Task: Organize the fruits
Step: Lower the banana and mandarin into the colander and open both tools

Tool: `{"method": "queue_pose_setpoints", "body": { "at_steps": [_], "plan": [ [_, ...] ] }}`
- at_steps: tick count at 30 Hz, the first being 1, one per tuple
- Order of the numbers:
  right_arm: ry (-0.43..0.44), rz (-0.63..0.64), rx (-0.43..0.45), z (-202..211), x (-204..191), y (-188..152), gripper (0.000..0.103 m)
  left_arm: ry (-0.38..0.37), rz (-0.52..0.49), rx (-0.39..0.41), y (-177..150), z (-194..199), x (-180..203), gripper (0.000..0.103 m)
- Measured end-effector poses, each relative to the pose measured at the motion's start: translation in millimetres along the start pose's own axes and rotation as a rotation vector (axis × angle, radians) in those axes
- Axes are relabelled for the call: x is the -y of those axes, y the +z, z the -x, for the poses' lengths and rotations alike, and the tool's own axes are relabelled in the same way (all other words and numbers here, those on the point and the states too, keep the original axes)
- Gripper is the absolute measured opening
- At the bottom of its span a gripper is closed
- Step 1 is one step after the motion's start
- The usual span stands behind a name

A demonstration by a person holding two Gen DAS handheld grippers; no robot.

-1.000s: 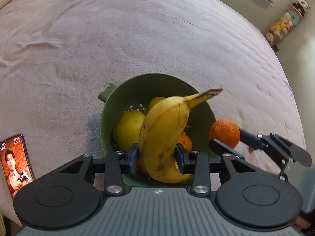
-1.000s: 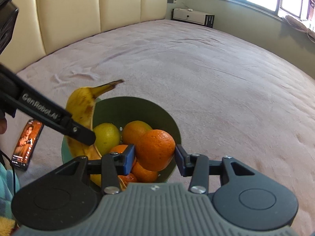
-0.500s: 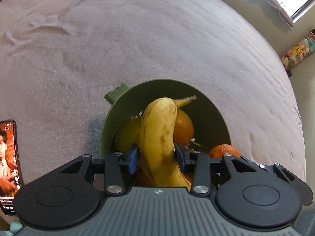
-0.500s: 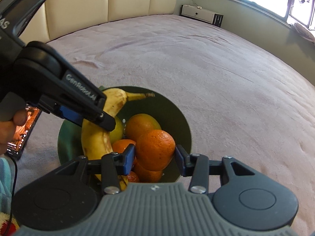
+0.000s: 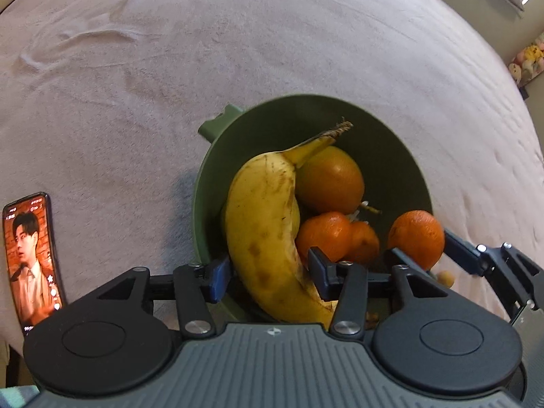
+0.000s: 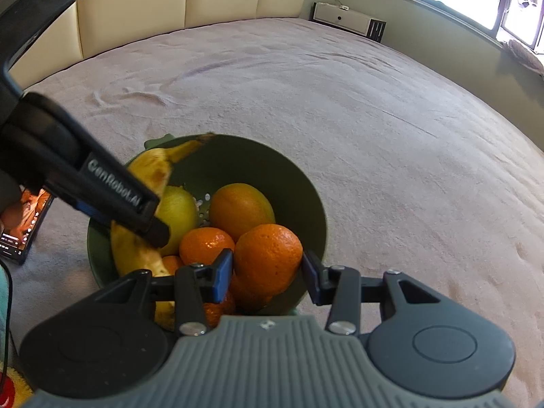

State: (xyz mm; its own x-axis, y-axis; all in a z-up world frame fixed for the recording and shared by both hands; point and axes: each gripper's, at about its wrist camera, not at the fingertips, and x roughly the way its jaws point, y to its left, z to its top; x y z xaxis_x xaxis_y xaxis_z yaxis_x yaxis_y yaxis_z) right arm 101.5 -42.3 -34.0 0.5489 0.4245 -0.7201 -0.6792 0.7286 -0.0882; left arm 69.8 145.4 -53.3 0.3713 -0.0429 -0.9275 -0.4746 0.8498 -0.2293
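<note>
Both grippers are over the green bowl on the bed cover.
The left gripper stands apart around the banana, which lies inside against the left wall. The right gripper pinches an orange above the near rim; wide free cover lies beyond.

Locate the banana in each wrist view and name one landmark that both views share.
Left wrist: banana at centre, lying in the green bowl, between the left gripper's fingers.
Right wrist: banana at left, partly behind the left gripper.
Shared landmark: the phone on the bedspread.
</note>
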Motion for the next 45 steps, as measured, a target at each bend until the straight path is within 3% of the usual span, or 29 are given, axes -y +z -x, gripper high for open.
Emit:
{"method": "queue_pose_setpoints", "body": {
  "at_steps": [6,11,17,28,36,42,45],
  "plan": [
    [0.003,0.006,-0.003,-2,-2,-2,0.042,-0.012,-0.005,0.021,0,3,-1,0.053],
    [0.004,0.001,-0.001,-2,-1,-3,0.042,0.078,-0.108,0.068,3,14,5,0.046],
    [0.004,-0.001,-0.003,-3,0,-3,0.042,0.104,-0.196,0.056,6,15,12,0.047],
    [0.000,0.078,-0.002,-8,-2,5,0.042,0.045,-0.249,0.155,6,16,24,0.049],
    [-0.029,0.185,-0.021,-18,-8,5,0.042,-0.027,-0.126,0.170,14,25,8,0.051],
    [-0.048,0.253,-0.028,-29,-13,7,0.042,-0.008,-0.083,0.174,18,32,3,0.051],
    [-0.051,0.276,-0.028,-33,-14,10,0.042,0.026,-0.097,0.178,18,29,3,0.044]
  ]
}}
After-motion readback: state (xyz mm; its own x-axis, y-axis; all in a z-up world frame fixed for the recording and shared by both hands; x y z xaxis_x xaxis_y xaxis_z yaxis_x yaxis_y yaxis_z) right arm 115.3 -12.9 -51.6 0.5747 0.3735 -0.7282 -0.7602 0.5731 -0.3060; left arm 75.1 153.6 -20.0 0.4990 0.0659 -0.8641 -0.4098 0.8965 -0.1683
